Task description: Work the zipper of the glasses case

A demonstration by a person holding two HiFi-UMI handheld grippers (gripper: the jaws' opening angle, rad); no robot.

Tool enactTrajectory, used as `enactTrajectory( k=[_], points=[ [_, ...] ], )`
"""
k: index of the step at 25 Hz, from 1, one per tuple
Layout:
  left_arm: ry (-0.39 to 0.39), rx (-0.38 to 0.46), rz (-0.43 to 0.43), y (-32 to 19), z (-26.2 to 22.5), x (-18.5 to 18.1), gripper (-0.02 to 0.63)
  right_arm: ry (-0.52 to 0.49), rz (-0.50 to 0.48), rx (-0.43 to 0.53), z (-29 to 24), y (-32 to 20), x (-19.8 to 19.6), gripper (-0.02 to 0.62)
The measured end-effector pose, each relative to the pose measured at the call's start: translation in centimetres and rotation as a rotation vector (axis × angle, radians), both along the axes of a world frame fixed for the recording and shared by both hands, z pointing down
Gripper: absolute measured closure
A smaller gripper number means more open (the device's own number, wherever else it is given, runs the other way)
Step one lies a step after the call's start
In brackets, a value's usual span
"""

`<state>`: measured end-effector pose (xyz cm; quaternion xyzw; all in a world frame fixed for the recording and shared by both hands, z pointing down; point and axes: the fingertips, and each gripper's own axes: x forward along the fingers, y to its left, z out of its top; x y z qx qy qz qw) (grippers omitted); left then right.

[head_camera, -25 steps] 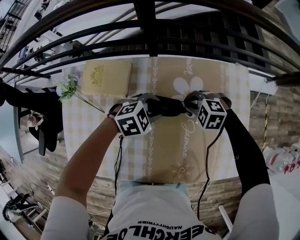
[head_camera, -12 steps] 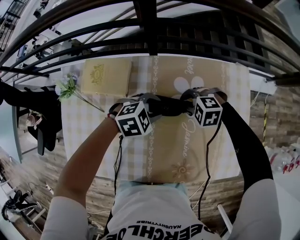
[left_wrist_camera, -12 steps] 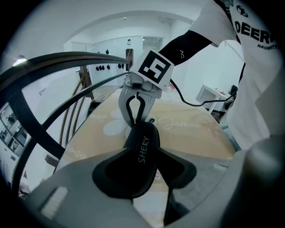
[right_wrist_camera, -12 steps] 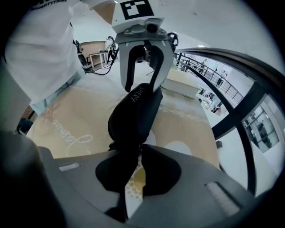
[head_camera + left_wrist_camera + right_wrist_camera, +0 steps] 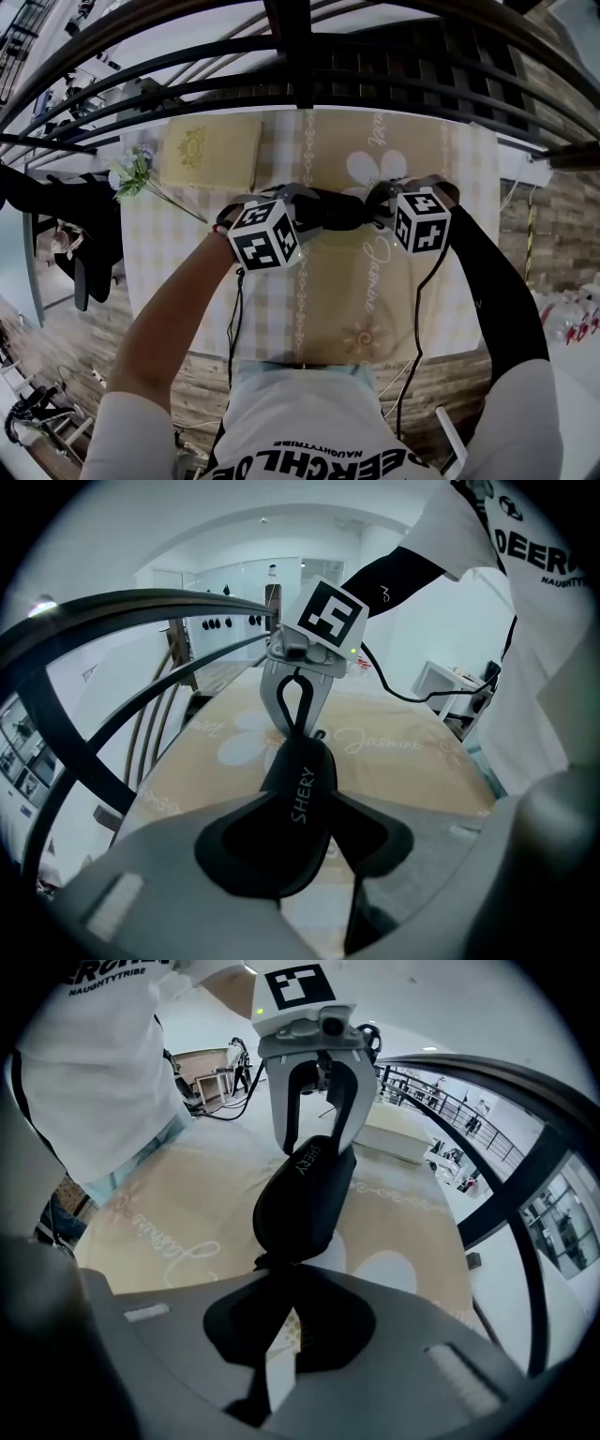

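Two grippers meet on one glasses case (image 5: 300, 1199), which spans the gap between them over the cloth-covered tabletop (image 5: 412, 281). The left gripper (image 5: 302, 832) stands wide and is clamped across the case's near end. The dark shell fills the space between its pads and runs straight out ahead of it. The right gripper (image 5: 281, 1283) has just been closing, and its jaws sit together at the opposite tip, where a small tab (image 5: 263, 1262) sticks out just left of them. Whether the pads have the pull itself I cannot tell. The case looks light and semi-stiff, with a smooth skin that could slip or dent under a hard squeeze. The body is best held across its width, clear of the zipper line. The pull is small and easily lost, so it wants a firm fingertip pinch.
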<state>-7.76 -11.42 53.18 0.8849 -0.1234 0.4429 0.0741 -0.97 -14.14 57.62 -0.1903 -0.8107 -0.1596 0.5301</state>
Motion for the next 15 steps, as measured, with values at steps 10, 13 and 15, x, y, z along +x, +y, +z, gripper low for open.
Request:
enactTrajectory(
  k=[10, 13, 15],
  points=[
    [0.002, 0.005, -0.006, -0.1, 0.2, -0.2, 0.331, 0.052, 0.012, 0.072, 0.2, 0.9, 0.4, 0.568],
    [-0.002, 0.006, -0.011, 0.0, 0.1, 0.0, 0.330, 0.095, -0.010, 0.115, 0.0, 1.1, 0.7, 0.568],
    [-0.006, 0.009, -0.009, 0.0, 0.1, 0.0, 0.330, 0.138, -0.035, 0.138, 0.0, 1.3, 0.9, 0.568]
  ],
)
